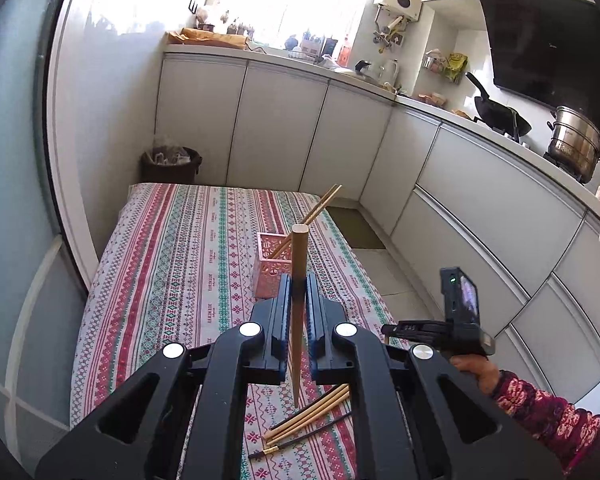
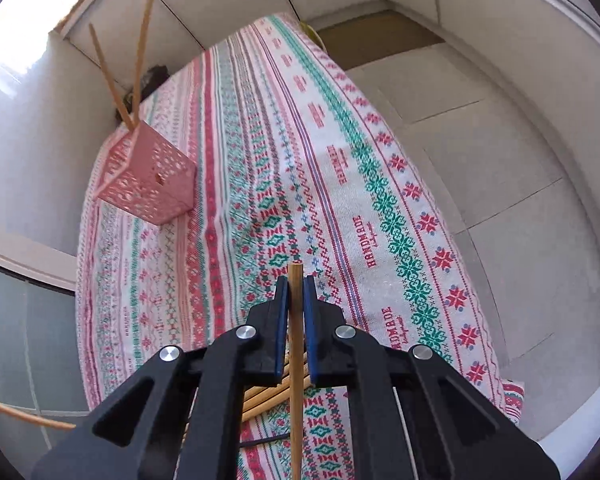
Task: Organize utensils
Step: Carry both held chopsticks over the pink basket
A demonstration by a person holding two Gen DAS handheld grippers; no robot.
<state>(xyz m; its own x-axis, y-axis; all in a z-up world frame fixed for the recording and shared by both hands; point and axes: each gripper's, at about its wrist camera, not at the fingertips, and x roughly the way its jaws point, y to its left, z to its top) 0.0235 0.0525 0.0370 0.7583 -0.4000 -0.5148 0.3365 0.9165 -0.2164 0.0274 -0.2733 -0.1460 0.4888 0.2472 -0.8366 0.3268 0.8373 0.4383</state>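
Note:
My left gripper is shut on a wooden chopstick, held upright above the patterned tablecloth, just in front of the pink perforated holder. Two chopsticks lean in that holder. My right gripper is shut on another wooden chopstick, held over the cloth to the right of the pink holder, which has two chopsticks in it. Several loose wooden chopsticks and a dark one lie on the cloth below both grippers; they also show in the right wrist view.
The table stands in a kitchen corner. White cabinets run along the far and right sides, with a wok and steel pot on the counter. A dark bin stands beyond the table. Tiled floor lies to the right.

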